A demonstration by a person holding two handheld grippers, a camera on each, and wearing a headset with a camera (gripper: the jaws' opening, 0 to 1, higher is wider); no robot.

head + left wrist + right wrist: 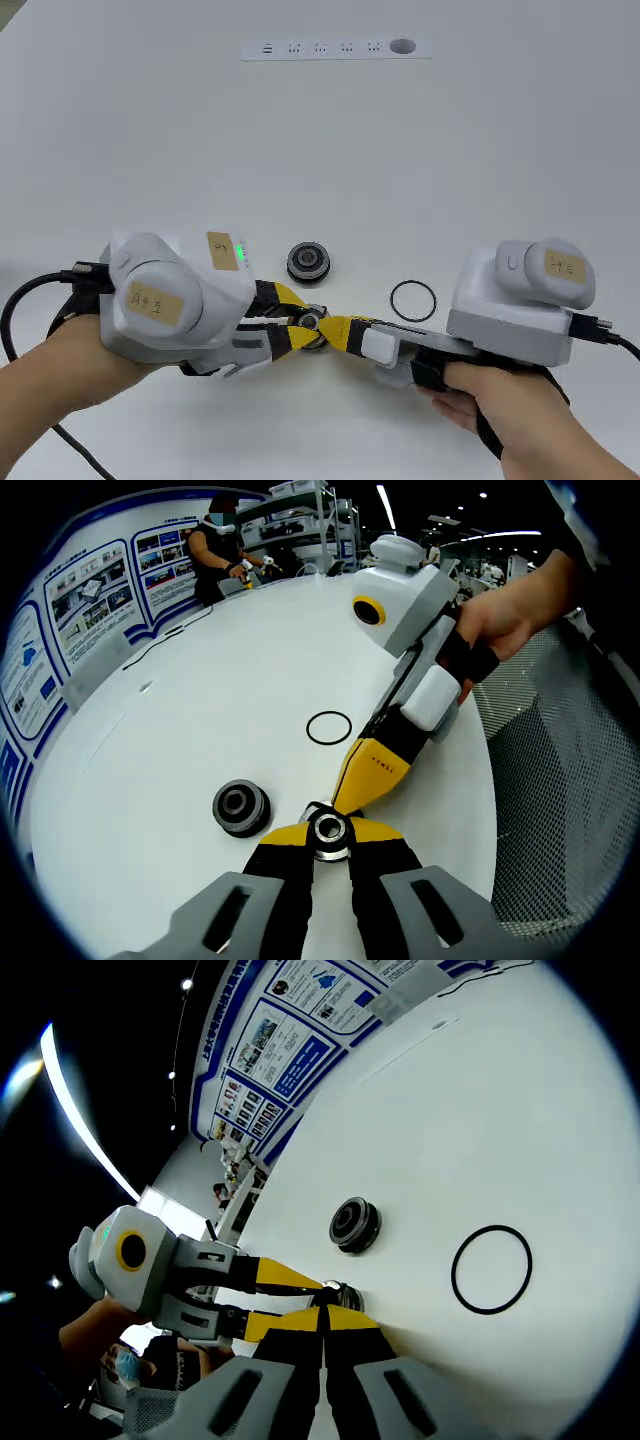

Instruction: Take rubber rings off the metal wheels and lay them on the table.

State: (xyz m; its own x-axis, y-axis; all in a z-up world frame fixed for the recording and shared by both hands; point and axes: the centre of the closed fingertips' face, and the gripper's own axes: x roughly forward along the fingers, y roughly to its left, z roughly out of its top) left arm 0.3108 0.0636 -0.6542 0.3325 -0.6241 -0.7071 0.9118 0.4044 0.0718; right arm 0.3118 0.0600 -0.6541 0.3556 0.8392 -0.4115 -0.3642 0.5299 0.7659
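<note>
My left gripper [311, 322] [329, 832] is shut on a small metal wheel [314, 319] [329, 831] [342, 1289], held just above the white table [330, 160]. My right gripper [331, 329] [323, 1312] comes in from the right. Its jaws are shut at the wheel's edge, seemingly pinching the thin black rubber ring [313, 808] there. A second metal wheel [308, 262] [240, 807] [355, 1224], still wearing its dark ring, lies just behind. A loose rubber ring [392, 300] [307, 728] [453, 1270] lies flat to the right.
A white power strip [335, 47] lies at the table's far edge. A black cable [18, 300] trails off my left gripper. A wall of posters [90, 575] and a person [215, 540] at another bench stand beyond the table.
</note>
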